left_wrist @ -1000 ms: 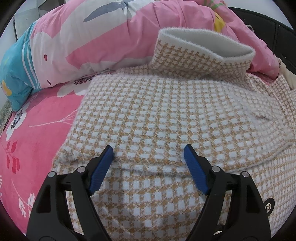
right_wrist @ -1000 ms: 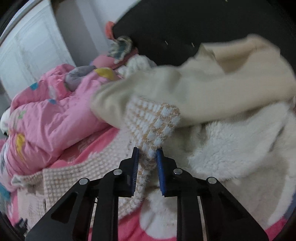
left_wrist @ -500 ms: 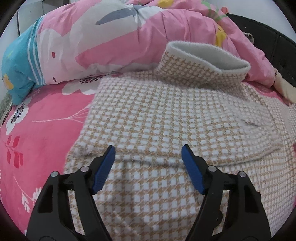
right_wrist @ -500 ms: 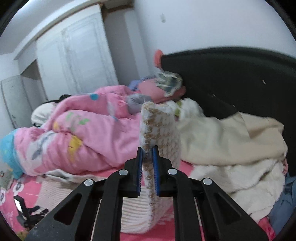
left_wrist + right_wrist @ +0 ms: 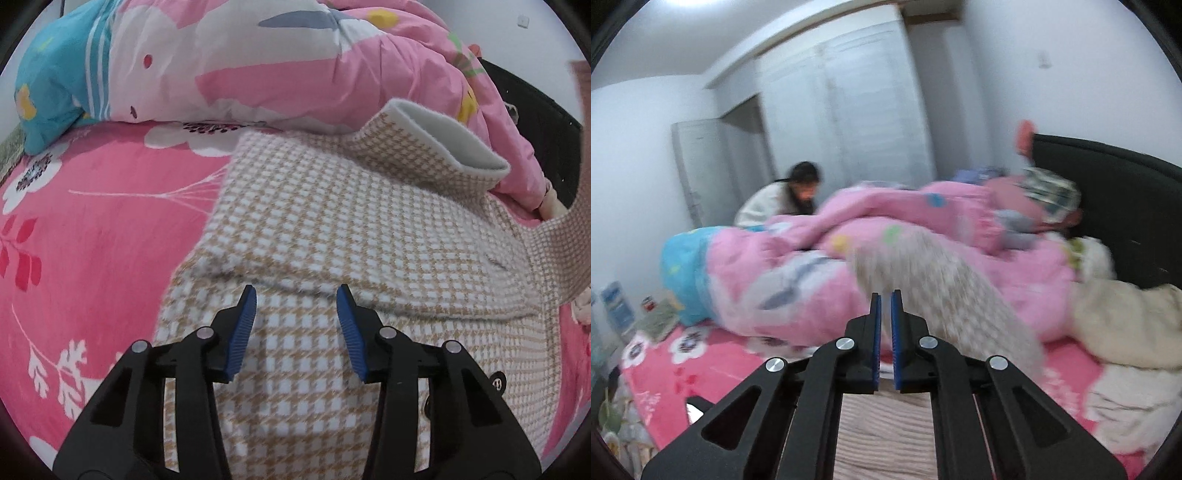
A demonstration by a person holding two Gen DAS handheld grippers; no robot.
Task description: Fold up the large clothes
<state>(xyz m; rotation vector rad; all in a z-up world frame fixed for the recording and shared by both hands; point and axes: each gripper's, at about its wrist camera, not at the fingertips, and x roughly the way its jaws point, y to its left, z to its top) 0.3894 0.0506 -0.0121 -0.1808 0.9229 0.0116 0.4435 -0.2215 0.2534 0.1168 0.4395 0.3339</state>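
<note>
left wrist view: houndstooth coat [image 5: 332, 229] lies flat on bed [image 5: 92, 240], left claw [image 5: 295, 306] wide above folded edge. right claw [image 5: 885, 306] pinches blurred sleeve [image 5: 934, 284]. fabric thick, soft, floppy; best gripped by hems.

The left gripper [image 5: 295, 314] points forward and down, its jaws spread wide apart, blue pads [image 5: 242, 330] facing each other across a clear gap with nothing between them, both black arms splaying out toward the lower corners of the left wrist view. The right gripper [image 5: 885, 334] is raised and aimed level, its jaws drawn nearly together with only a thin slit between the blue pads [image 5: 876, 339], and whether anything is pinched in that slit cannot be told from the blurred right wrist view.
</note>
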